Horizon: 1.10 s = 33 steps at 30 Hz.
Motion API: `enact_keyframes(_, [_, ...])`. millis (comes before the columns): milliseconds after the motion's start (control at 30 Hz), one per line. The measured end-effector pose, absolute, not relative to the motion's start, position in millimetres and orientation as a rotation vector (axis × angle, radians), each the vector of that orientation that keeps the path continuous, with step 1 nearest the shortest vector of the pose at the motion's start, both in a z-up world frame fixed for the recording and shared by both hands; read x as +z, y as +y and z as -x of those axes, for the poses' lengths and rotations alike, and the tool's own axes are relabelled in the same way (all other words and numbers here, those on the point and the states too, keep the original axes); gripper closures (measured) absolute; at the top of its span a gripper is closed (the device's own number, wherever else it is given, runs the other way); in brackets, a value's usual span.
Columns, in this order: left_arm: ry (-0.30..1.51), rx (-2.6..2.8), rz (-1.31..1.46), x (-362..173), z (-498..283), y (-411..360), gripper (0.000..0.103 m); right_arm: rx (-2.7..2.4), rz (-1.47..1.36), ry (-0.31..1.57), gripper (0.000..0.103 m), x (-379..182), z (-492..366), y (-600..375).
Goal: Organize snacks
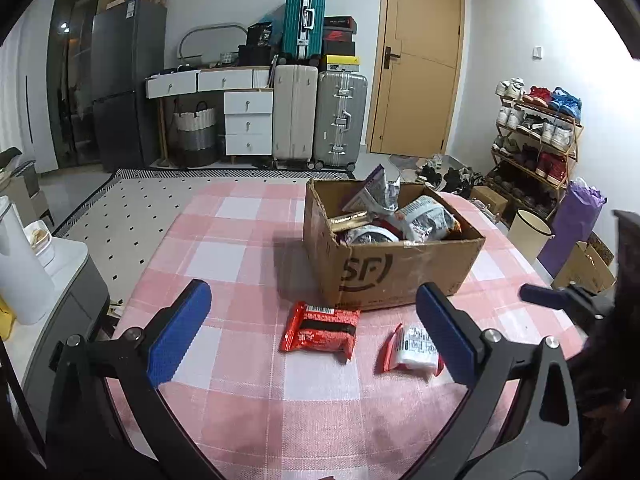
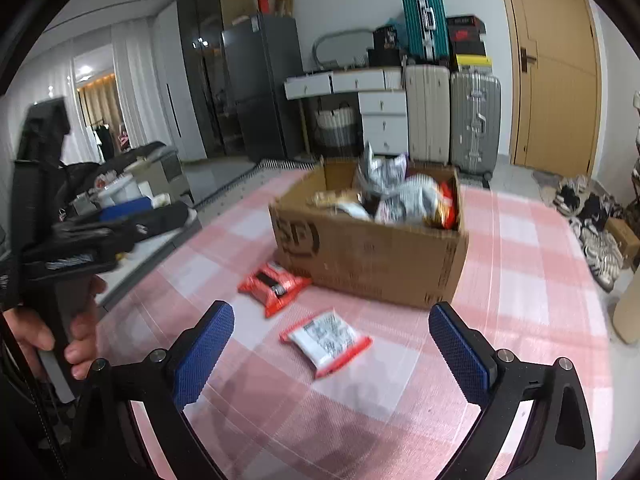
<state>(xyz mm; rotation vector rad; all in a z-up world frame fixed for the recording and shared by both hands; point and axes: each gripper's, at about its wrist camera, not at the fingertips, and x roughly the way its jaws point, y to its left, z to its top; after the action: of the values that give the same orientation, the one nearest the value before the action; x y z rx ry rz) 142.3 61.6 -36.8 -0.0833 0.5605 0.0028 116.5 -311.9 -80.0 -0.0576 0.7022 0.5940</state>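
An open cardboard box (image 1: 400, 272) (image 2: 372, 256) stands on the pink checked tablecloth, filled with several snack bags. Two packets lie in front of it. The red packet (image 1: 320, 330) (image 2: 274, 282) is close to the box's front wall. The white packet with red edges (image 1: 412, 348) (image 2: 326, 340) lies nearer to me. My left gripper (image 1: 312, 288) is open wide above the cloth, with the red packet lying between and below its blue pads. My right gripper (image 2: 331, 309) is open wide as well, over the white packet, not touching it.
The round table's edge (image 1: 120, 320) drops off at the left beside a grey cabinet (image 1: 68, 280) with a white jug. A hand (image 2: 80, 340) grips the left tool's handle at the right wrist view's left side. Suitcases, a door and a shoe rack (image 1: 536, 136) stand beyond.
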Motion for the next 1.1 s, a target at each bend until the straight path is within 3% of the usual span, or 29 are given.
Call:
enact_keyframes(633, [0.675, -0.009, 0.155, -92.3, -149.1, 81.0, 0.001, 0.628, 0.108, 0.902, 0.004, -166.3, -168.8, -265.7])
enact_keyframes(700, [0.684, 0.006, 0.154, -96.8, -151.3, 83.8, 0.001, 0.626, 0.121, 0.905, 0.008, -168.2, -171.1, -260.3])
enact_keyframes(767, [0.684, 0.018, 0.144, -98.6, -151.3, 84.9, 0.001, 0.639, 0.137, 0.915, 0.026, -171.0, -175.2, -252.8])
enact_keyframes(833, [0.689, 0.021, 0.148, -99.5, -150.6, 86.8, 0.001, 0.623, 0.181, 0.923, 0.027, -174.8, -178.0, -243.5])
enact_keyframes(867, [0.692, 0.025, 0.151, -100.0, -150.6, 87.8, 0.001, 0.623, 0.193, 0.922, 0.035, -174.8, -176.7, -240.8])
enact_keyframes(1100, [0.717, 0.043, 0.156, -102.0, -149.2, 89.6, 0.001, 0.62, 0.229, 0.911, 0.053, -175.6, -175.1, -231.4])
